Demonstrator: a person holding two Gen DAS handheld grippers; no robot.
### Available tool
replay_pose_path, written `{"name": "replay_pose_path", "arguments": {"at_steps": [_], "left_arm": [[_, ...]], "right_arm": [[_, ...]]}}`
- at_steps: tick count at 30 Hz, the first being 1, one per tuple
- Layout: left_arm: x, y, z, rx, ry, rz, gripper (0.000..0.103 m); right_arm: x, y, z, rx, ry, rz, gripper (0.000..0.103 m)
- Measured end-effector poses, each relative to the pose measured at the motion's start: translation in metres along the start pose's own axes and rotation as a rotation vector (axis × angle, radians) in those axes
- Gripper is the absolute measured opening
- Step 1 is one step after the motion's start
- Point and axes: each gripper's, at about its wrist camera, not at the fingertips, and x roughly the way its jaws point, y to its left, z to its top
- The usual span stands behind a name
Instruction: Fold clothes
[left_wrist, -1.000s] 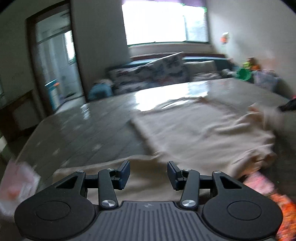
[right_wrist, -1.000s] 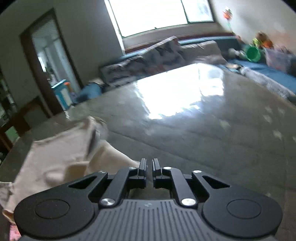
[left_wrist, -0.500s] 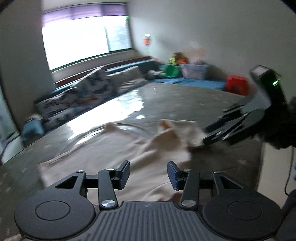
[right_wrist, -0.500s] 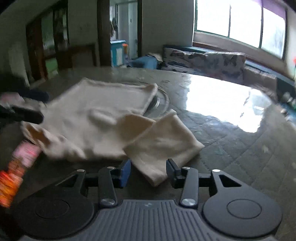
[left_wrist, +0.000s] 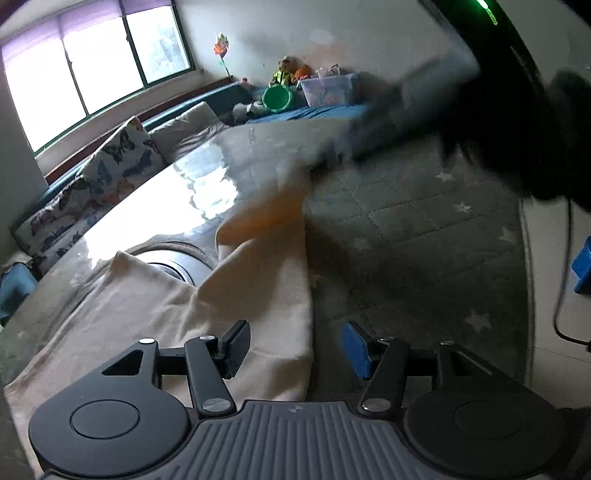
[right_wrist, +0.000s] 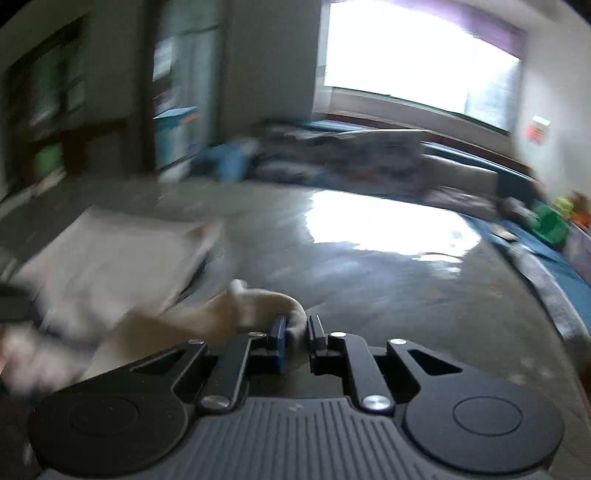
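Note:
A beige garment (left_wrist: 155, 314) lies spread on the grey quilted table (left_wrist: 424, 221). One sleeve (left_wrist: 273, 254) is lifted and stretched toward the far right. My left gripper (left_wrist: 295, 349) is open, just above the sleeve's near edge, holding nothing. My right gripper (right_wrist: 295, 334) is shut on a bunched end of the garment (right_wrist: 266, 302); the rest of the cloth (right_wrist: 110, 266) trails left, blurred. The right gripper's body shows as a dark blur at the upper right of the left wrist view (left_wrist: 498, 92).
A butterfly-print cushion (left_wrist: 110, 173) and a sofa sit under the window behind the table. A green bucket (left_wrist: 277, 98), toys and a clear bin (left_wrist: 328, 88) stand at the back. A round dark inset (left_wrist: 173, 266) in the table shows beside the garment. The table's edge runs along the right.
The right gripper has closed on the garment's sleeve end and is pulling it, with strong motion blur. The left gripper stays open and has swung toward the sleeve.

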Motion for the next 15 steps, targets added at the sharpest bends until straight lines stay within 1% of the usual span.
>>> {"name": "replay_pose_path", "arguments": {"at_steps": [1,2,3,5,6,7,8,9,11,13,15], "left_arm": [[0.005,0.0,0.0,-0.005,0.006,-0.004,0.057],[0.009,0.001,0.001,-0.011,0.012,-0.008,0.056],[0.014,0.001,0.001,-0.016,0.018,-0.012,0.053],[0.014,0.003,0.002,-0.027,0.02,-0.026,0.038],[0.013,0.003,0.002,-0.023,0.016,-0.035,0.035],[0.012,0.002,0.001,-0.017,0.011,-0.044,0.029],[0.012,0.001,0.001,-0.01,0.008,-0.054,0.021],[0.012,0.001,0.001,-0.004,0.006,-0.065,0.016],[0.01,-0.002,0.0,0.01,0.003,-0.091,0.007],[0.008,-0.004,0.0,0.026,0.001,-0.123,0.002],[0.001,-0.006,-0.002,0.031,-0.005,-0.169,0.002]], "right_arm": [[0.003,-0.012,0.005,0.044,-0.012,-0.034,0.017],[0.006,-0.021,0.007,0.078,-0.017,-0.055,0.023],[0.009,-0.027,0.007,0.103,-0.015,-0.064,0.023],[0.015,-0.036,0.002,0.143,-0.001,-0.068,0.023],[0.018,-0.036,-0.002,0.149,0.013,-0.056,0.024],[0.021,-0.035,-0.007,0.155,0.027,-0.044,0.026],[0.024,-0.034,-0.011,0.157,0.042,-0.032,0.033],[0.026,-0.034,-0.015,0.156,0.053,-0.027,0.036],[0.033,-0.032,-0.022,0.156,0.067,-0.024,0.037],[0.038,-0.036,-0.026,0.179,0.076,-0.025,0.039],[0.043,-0.042,-0.027,0.2,0.081,-0.042,0.047]]}}
